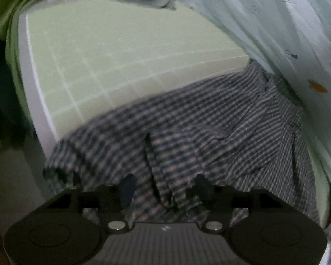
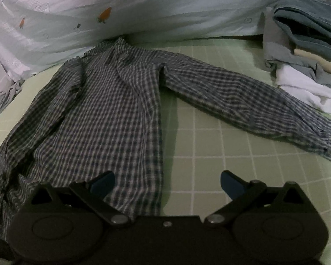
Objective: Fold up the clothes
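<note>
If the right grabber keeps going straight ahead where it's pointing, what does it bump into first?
Probably the checked shirt: the right gripper stands open over the shirt's side edge, where it meets the green sheet. Depth is hard to judge.

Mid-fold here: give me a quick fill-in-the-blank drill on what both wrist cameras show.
1. The checked shirt lies on a green ____ sheet.
2. One sleeve is stretched toward the ____ of clothes.
3. The right gripper has its jaws ____.

Answers: grid; pile; open
</note>
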The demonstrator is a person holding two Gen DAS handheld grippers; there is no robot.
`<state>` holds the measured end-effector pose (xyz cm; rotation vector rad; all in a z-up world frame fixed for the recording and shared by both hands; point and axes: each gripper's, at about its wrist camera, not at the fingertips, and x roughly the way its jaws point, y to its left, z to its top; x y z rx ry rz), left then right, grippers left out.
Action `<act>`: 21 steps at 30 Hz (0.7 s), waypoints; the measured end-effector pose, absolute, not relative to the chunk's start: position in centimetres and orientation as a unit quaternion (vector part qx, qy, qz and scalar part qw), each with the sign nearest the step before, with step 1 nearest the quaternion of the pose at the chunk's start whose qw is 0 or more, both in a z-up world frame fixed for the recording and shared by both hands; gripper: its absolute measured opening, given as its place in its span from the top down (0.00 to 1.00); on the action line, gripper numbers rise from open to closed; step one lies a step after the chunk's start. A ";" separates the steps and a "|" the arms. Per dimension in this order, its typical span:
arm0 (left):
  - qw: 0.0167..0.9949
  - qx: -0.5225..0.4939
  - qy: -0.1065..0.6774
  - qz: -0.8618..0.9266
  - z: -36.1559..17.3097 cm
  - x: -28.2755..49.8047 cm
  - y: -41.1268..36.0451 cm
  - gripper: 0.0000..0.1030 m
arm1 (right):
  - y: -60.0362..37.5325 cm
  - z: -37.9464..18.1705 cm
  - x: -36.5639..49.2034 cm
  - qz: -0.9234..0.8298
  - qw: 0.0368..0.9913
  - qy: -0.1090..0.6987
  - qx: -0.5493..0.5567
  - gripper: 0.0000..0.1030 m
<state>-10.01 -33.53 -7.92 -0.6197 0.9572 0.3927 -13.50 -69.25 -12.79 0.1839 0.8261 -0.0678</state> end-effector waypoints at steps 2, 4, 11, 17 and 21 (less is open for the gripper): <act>0.827 -0.264 0.457 0.192 -7.8 -9.3 -33.9 0.30 | -69.4 -12.7 -13.6 -0.037 0.911 0.400 0.089 0.00; 0.827 -0.257 0.464 0.187 -7.8 -8.9 -34.0 0.27 | -69.6 -12.7 -13.8 -0.041 0.911 0.401 0.092 0.00; 0.839 -0.225 0.466 0.167 -7.2 -8.5 -35.4 0.19 | -72.7 -12.3 -14.4 -0.097 0.910 0.388 0.110 0.00; 0.861 -0.175 0.454 0.147 -5.9 -8.5 -37.0 0.17 | -79.5 -12.7 -14.1 -0.215 0.892 0.370 0.148 0.00; 0.872 -0.142 0.446 0.145 -4.8 -8.9 -37.3 0.16 | -84.0 -13.5 -13.5 -0.291 0.871 0.359 0.164 0.00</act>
